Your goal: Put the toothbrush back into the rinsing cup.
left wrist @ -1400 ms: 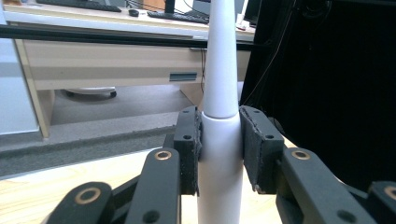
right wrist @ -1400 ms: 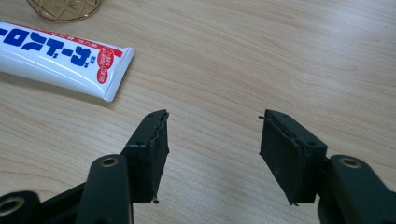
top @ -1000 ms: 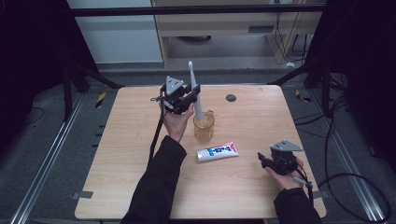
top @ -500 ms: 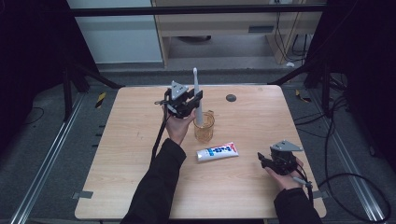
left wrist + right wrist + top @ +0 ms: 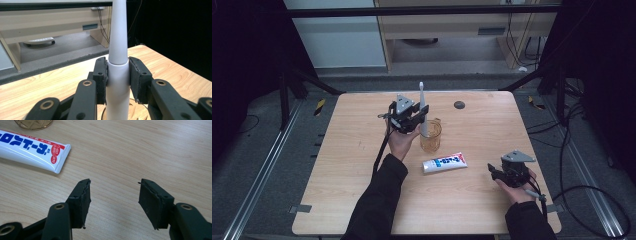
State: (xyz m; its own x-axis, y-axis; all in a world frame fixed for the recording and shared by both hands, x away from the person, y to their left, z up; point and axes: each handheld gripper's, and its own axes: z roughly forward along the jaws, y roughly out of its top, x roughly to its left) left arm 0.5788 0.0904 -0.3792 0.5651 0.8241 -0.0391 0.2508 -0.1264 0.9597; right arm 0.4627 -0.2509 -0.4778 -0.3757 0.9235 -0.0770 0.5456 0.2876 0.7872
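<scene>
White electric toothbrush (image 5: 118, 75): upright, clamped between the pads of the left gripper (image 5: 408, 116), its lower end inside the amber glass cup (image 5: 431, 138).
Cup: mid-table, right of the left hand.
Toothpaste tube (image 5: 444, 162): flat, just near of the cup.
Right gripper (image 5: 113, 200): near right, jaws apart, nothing between them, over bare wooden table (image 5: 492, 125).
</scene>
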